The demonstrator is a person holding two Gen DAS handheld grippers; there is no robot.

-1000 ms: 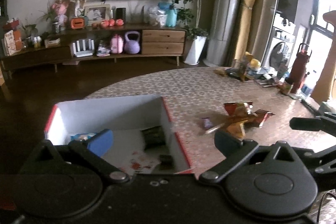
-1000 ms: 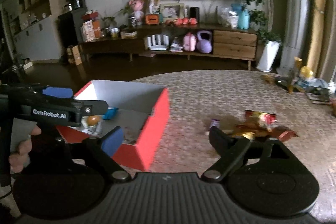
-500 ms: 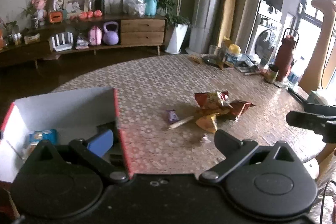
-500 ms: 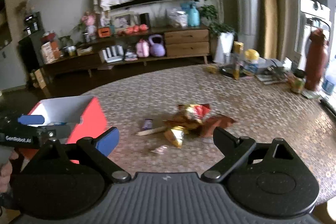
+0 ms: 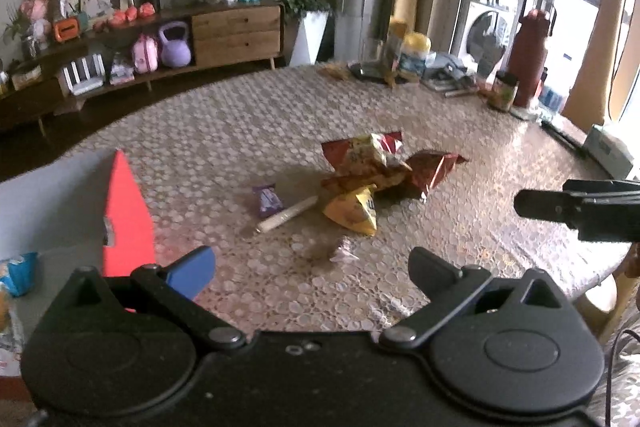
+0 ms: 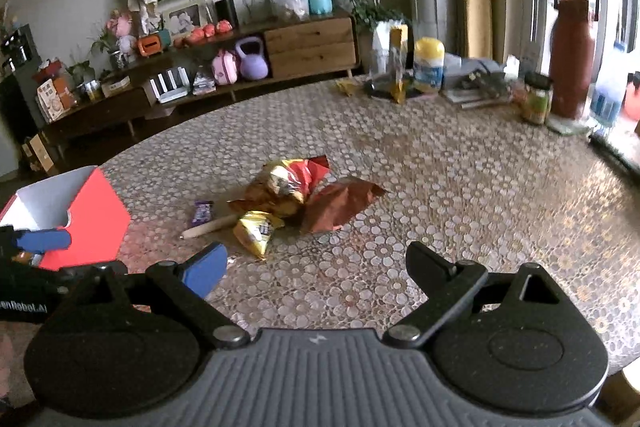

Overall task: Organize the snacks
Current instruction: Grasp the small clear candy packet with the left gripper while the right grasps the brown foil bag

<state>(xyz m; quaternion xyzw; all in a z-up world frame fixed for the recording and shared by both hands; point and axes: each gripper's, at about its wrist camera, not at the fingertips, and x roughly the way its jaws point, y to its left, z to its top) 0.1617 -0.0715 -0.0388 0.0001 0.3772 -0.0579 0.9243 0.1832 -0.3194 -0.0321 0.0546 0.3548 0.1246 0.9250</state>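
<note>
Reaching ahead with both grippers, left and right, spread and empty, risks snagging overlapped bags; the yellow packet lies nearest.

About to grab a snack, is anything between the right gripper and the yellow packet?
Nothing visible. Only bare tablecloth lies between the open right gripper and the yellow packet. The other snacks lie beyond it.

Snack pile of crumpled red, orange and yellow bags, mid-surface. Beside it toward the box: purple wrapper, pale stick. Red box, white inside, open, at the surface's left edge.
</note>
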